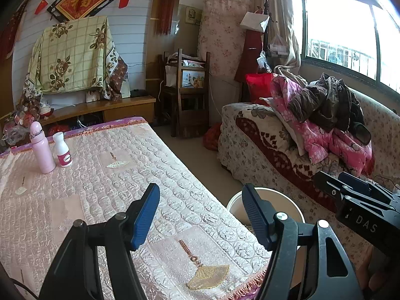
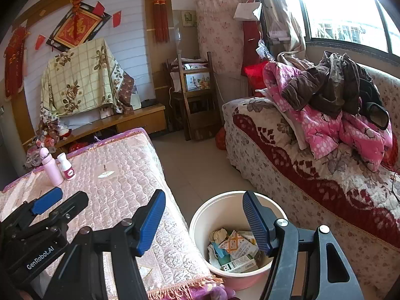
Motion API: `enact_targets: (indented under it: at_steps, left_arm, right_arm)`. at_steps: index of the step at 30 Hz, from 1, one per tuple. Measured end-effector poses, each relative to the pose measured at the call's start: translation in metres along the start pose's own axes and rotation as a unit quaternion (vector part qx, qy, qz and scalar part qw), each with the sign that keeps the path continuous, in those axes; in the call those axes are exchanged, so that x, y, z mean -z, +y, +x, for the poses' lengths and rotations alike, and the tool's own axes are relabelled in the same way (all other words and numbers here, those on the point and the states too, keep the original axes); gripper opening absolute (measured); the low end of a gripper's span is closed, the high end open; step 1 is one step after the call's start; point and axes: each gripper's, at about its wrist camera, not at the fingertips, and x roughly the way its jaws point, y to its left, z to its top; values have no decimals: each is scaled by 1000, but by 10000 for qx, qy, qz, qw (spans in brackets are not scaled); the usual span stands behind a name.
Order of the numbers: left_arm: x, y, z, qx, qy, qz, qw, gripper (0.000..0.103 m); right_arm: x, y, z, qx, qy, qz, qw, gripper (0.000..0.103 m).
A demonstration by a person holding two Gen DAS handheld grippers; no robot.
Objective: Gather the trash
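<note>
A white waste bucket (image 2: 200,227) stands on the floor between the table and the sofa, holding crumpled paper and packaging (image 2: 235,248); its rim shows in the left wrist view (image 1: 282,195). My right gripper (image 2: 203,222) is open and empty, above the bucket's near side. My left gripper (image 1: 201,215) is open and empty over the table's near right corner. A pink bottle (image 1: 41,147) and a small white bottle (image 1: 62,150) stand at the table's far left; both also show in the right wrist view, the pink bottle (image 2: 51,166) and the white bottle (image 2: 66,166).
The table (image 1: 105,190) has a pink quilted cover. A sofa (image 2: 287,155) with a pile of clothes (image 2: 337,105) is at right. Wooden chairs (image 2: 197,95) and a low cabinet (image 2: 125,122) stand at the back. Tiled floor (image 2: 197,162) runs between table and sofa.
</note>
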Motion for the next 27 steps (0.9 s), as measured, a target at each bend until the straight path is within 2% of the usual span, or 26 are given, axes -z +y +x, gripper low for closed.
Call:
enact_targets:
  at_steps: [27]
  left_arm:
    - [4, 0, 3, 69, 71, 4, 10000, 69]
  right_arm:
    - [0, -4, 7, 22, 126, 26, 9999, 68]
